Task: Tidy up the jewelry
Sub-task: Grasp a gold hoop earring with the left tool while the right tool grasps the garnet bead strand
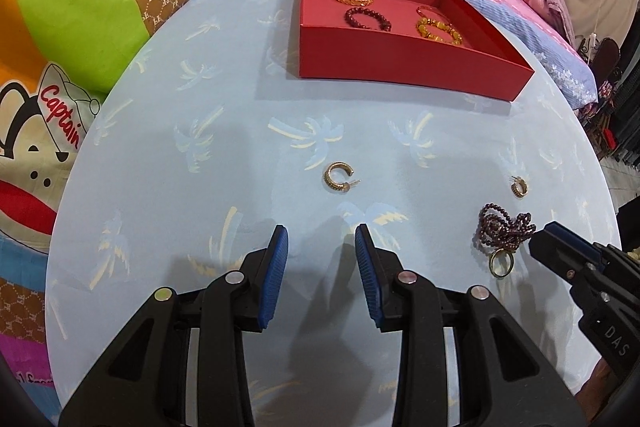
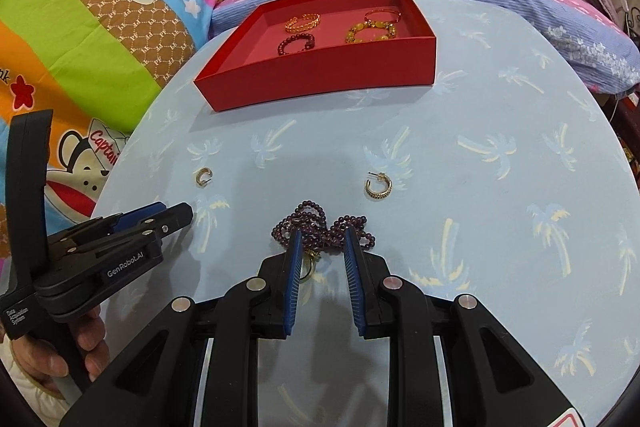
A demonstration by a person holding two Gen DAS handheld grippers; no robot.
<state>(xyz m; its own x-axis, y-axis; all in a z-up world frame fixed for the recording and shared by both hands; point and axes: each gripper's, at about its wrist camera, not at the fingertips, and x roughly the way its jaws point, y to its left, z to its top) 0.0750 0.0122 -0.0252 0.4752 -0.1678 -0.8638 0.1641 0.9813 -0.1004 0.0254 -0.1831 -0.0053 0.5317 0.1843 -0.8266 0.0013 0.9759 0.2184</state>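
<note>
Our open right gripper (image 2: 320,247) straddles the garnet bead necklace (image 2: 320,227), hoop earrings (image 2: 378,186) nearby, red tray (image 2: 320,75) holding four bracelets (image 2: 296,43); left gripper (image 1: 321,247) open.

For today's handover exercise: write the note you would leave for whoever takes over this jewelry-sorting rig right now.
Left gripper: open, empty, hovering short of the near hoop earring.
Right gripper: open, fingers straddling the purple bead necklace; grip not yet closed.
Done: four bracelets lie in the red tray at the far edge of the table.
Left: the necklace, the gold ring beside it, and both hoop earrings, the second at.
</note>
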